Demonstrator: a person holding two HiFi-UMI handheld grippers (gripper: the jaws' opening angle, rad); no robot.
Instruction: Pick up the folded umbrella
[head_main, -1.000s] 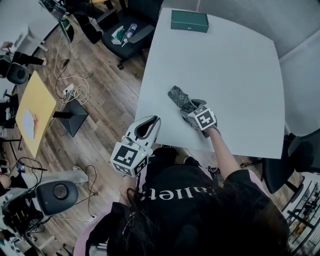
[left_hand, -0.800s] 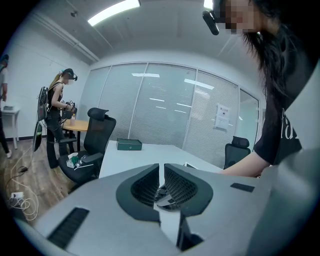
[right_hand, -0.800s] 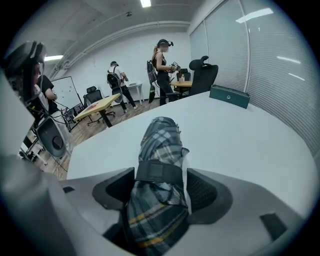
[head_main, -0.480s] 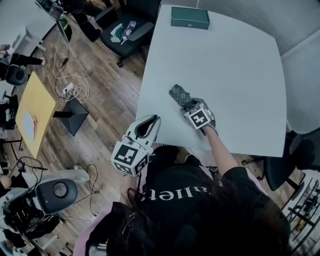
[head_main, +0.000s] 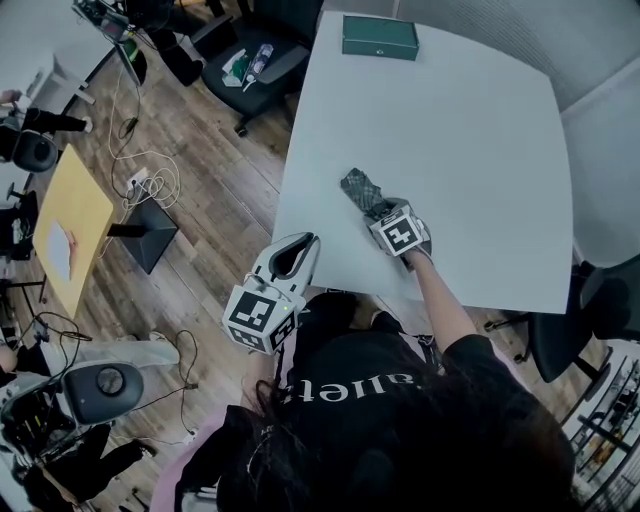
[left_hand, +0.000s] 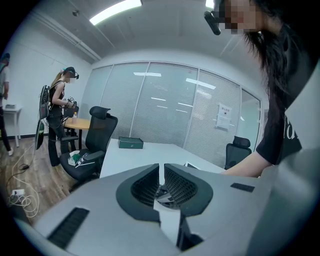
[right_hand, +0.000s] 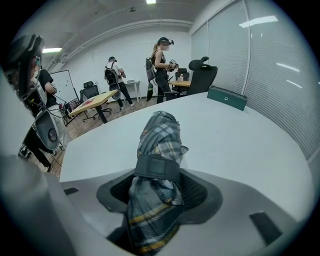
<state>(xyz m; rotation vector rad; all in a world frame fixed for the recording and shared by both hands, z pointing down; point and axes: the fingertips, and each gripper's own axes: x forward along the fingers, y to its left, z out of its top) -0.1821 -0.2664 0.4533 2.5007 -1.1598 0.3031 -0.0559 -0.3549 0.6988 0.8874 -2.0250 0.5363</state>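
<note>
The folded umbrella (head_main: 358, 188), grey plaid with yellow lines and a dark strap, lies on the white table (head_main: 470, 150) near its front left edge. My right gripper (head_main: 384, 212) points down over its near end. In the right gripper view the umbrella (right_hand: 161, 131) runs out between the jaws of the right gripper (right_hand: 158, 175), which are closing, and the pads meet its sides. My left gripper (head_main: 300, 243) hangs off the table's front left corner, above the floor. Seen in its own view, the left gripper (left_hand: 161, 172) has its jaws together with nothing between them.
A dark green box (head_main: 379, 40) sits at the table's far edge. Black office chairs stand at the far left (head_main: 250, 70) and right (head_main: 585, 320) of the table. Cables and a yellow table (head_main: 65, 220) are on the wooden floor to the left. People stand in the background (right_hand: 162, 70).
My right gripper has sunk a little onto the umbrella's near end and drawn its jaws in around it. The umbrella and the left gripper have stayed put.
</note>
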